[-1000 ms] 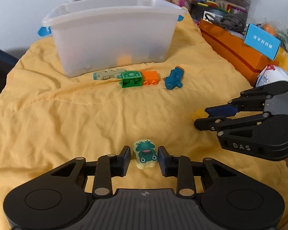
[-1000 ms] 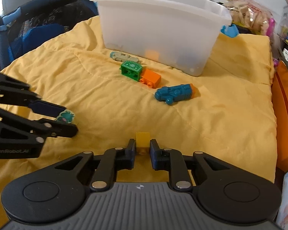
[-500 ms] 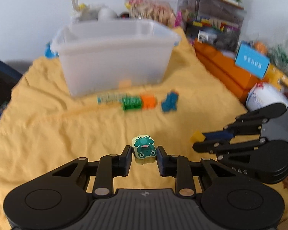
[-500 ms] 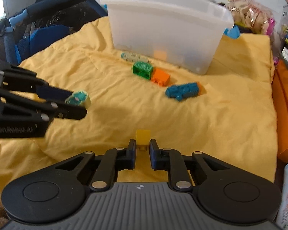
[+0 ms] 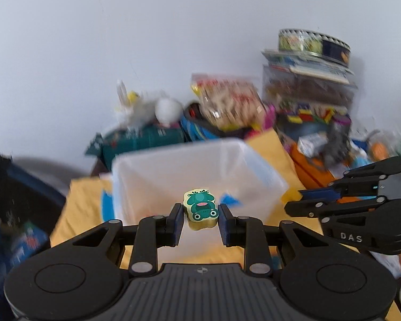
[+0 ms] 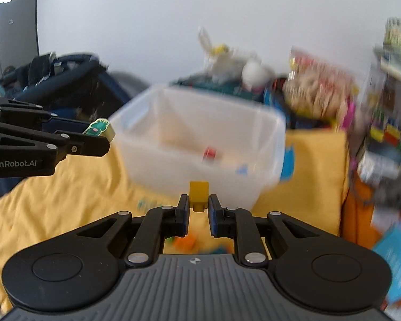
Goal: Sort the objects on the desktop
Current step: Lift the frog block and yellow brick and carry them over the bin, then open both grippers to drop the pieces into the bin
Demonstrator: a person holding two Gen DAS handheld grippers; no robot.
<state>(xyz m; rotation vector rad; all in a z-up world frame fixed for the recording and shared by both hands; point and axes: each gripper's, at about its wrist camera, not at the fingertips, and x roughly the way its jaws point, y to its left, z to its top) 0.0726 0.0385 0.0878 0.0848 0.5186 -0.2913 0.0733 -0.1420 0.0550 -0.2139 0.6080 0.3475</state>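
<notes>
My left gripper [image 5: 200, 211] is shut on a cream eraser with a green frog print [image 5: 200, 208], held in the air in front of the clear plastic bin [image 5: 136, 187]. The same frog eraser [image 6: 99, 129] shows in the right wrist view at the tip of the left gripper [image 6: 101, 136], left of the bin [image 6: 157, 160]. My right gripper [image 6: 198, 203] is shut on a small yellow brick [image 6: 198, 191], also lifted before the bin. In the left wrist view the right gripper [image 5: 294, 200] sits at the right with the yellow brick [image 5: 290, 195] at its tip.
A red piece [image 6: 209, 153] and blue bits lie inside the bin. The yellow cloth [image 6: 53, 200] covers the surface; an orange brick [image 6: 187, 243] lies blurred below my right fingers. Snack bags [image 5: 227, 101], stacked boxes [image 5: 307, 93] and orange boxes [image 5: 310, 165] crowd the back right; dark bags [image 6: 66, 80] sit at the left.
Both grippers closed on their pieces and lifted them off the cloth. The views have tilted up and moved toward the bin, whose open top now shows.
</notes>
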